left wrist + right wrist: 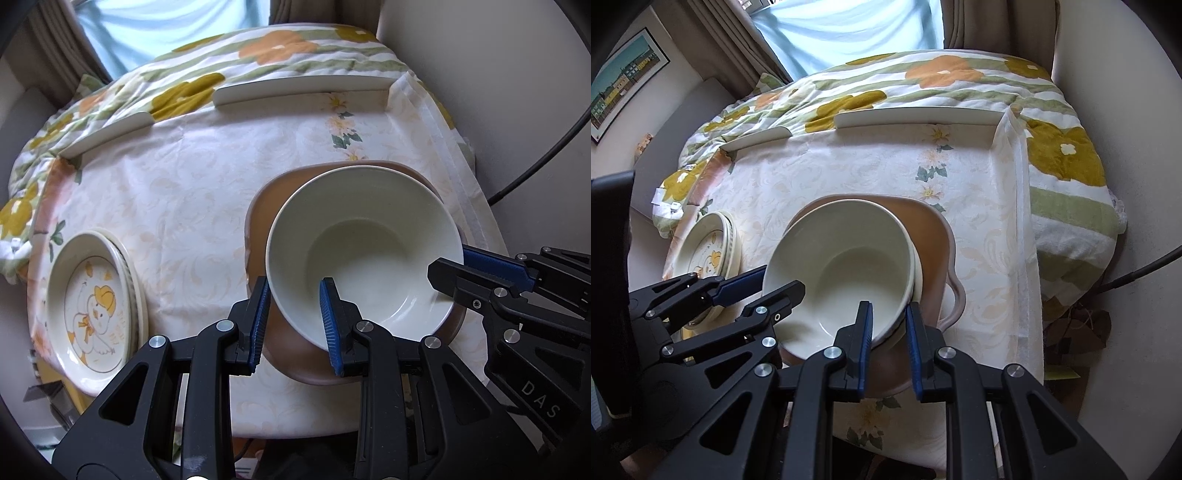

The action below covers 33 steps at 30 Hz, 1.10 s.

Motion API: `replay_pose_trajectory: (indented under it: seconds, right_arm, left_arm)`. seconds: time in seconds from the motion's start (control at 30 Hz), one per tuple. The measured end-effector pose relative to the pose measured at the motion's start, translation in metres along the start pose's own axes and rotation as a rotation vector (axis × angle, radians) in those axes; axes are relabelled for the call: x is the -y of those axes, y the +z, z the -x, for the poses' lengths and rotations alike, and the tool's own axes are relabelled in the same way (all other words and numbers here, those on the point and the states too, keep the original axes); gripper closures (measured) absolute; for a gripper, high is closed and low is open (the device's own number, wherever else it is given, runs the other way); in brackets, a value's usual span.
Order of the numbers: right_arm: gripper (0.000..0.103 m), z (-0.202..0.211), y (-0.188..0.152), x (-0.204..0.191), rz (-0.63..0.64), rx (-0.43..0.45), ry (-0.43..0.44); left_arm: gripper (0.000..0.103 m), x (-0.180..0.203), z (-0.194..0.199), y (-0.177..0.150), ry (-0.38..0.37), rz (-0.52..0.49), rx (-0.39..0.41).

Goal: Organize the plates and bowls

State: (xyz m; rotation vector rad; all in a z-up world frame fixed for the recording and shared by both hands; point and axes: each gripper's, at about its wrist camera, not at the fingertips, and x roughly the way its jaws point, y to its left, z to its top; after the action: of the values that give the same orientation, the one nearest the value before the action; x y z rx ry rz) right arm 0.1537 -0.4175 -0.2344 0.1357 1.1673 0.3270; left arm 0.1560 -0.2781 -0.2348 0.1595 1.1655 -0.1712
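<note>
Left gripper [295, 325] and right gripper [888, 341], jaws each clamped on opposite rims of the cream bowl [364, 247] over the brown dish [258, 218]; duck plates [92, 310] already stacked on the bench [177, 192]; bowl's final placement seemingly outstanding.

We note a table draped in a cream, floral-patterned tablecloth [177, 192]. Directly on it: at 9 o'clock, a stack of cream round plates with a duck picture [92, 302]; at 3 o'clock, a brown rounded-square ceramic dish [295, 354]. At 12 o'clock, a white raised edge strip [301, 88] borders the cloth.
</note>
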Motion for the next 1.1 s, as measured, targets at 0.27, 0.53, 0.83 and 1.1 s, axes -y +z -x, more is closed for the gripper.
replay_pose_trajectory:
  seconds: [0.27, 0.53, 0.83, 1.1]
  right_arm:
    - [0.087, 0.008, -0.005, -0.002, 0.002, 0.033, 0.009]
    - [0.087, 0.049, -0.01, -0.003, -0.011, 0.116, 0.01]
    - [0.012, 0.101, -0.021, -0.014, 0.003, 0.249, 0.021]
    - [0.011, 0.101, -0.035, -0.02, -0.034, 0.276, -0.035]
  left_arm:
    - [0.078, -0.001, 0.012, -0.008, -0.011, 0.0, 0.041]
    - [0.078, -0.029, 0.059, -0.009, -0.065, 0.035, 0.18]
    - [0.073, -0.057, 0.096, -0.023, -0.065, 0.017, 0.253]
    - [0.008, -0.067, 0.1, -0.029, -0.07, 0.007, 0.282]
